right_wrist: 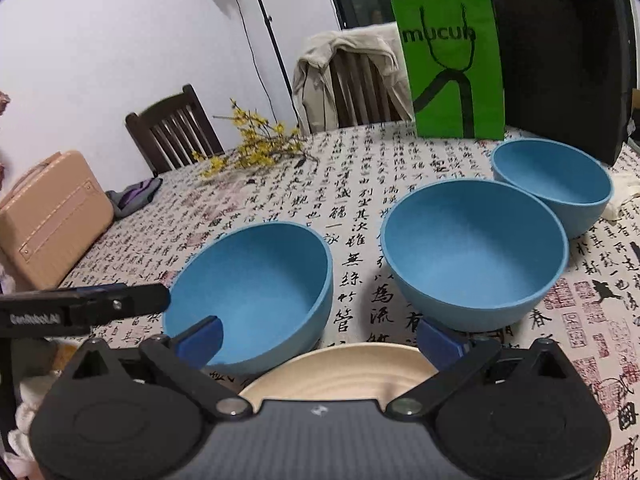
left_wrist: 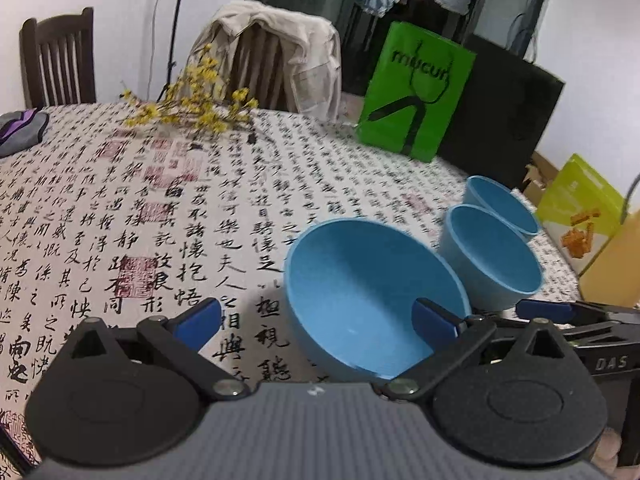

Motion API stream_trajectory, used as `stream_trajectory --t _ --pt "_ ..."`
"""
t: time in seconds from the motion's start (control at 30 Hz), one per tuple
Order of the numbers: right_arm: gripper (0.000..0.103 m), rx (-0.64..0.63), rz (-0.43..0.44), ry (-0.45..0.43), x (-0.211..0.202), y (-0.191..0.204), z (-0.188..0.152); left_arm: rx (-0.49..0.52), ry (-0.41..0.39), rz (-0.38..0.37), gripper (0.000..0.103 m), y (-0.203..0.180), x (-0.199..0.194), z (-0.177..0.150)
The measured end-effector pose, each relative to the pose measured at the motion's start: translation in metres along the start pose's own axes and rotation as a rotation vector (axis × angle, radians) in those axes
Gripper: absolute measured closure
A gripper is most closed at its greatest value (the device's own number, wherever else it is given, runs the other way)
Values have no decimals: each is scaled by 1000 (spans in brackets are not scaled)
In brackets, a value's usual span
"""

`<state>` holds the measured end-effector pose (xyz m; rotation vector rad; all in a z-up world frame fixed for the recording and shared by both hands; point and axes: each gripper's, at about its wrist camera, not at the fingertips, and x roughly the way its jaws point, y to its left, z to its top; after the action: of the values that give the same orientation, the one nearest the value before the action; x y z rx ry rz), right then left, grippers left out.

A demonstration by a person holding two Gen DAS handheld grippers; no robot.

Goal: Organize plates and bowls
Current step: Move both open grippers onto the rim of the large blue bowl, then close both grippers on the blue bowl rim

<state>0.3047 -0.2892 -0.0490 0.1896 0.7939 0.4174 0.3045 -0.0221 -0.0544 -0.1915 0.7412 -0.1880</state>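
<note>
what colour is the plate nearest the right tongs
The round ceramic plate is cream with faint ridged rings, best seen in the right wrist view.

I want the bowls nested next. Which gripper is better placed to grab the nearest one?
Left. The left gripper is open with one finger already inside the nearest blue bowl, straddling its rim. The right gripper hangs over the cream plate.

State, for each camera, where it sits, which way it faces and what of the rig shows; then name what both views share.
Left wrist: on the left gripper, facing across the table at the near bowl; its open fingers show.
Right wrist: on the right gripper, above a plate, facing three bowls; its open fingers show.
Shared: bowls, green bag, flowers.
</note>
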Motion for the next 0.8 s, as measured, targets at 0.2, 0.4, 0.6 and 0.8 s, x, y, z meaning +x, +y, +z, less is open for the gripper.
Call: stream_trajectory --t 0.2,0.4,0.6,0.8 --pt "0 -18 -36 49 21 7 7 -54 63 19 0 8 18 7" --pt "6 -42 -55 111 42 11 11 -68 96 32 0 10 31 8" --pt "15 -62 -74 126 51 13 14 -72 115 49 0 10 44 10" --pt "23 -58 -93 152 61 9 15 -74 137 48 6 10 53 11"
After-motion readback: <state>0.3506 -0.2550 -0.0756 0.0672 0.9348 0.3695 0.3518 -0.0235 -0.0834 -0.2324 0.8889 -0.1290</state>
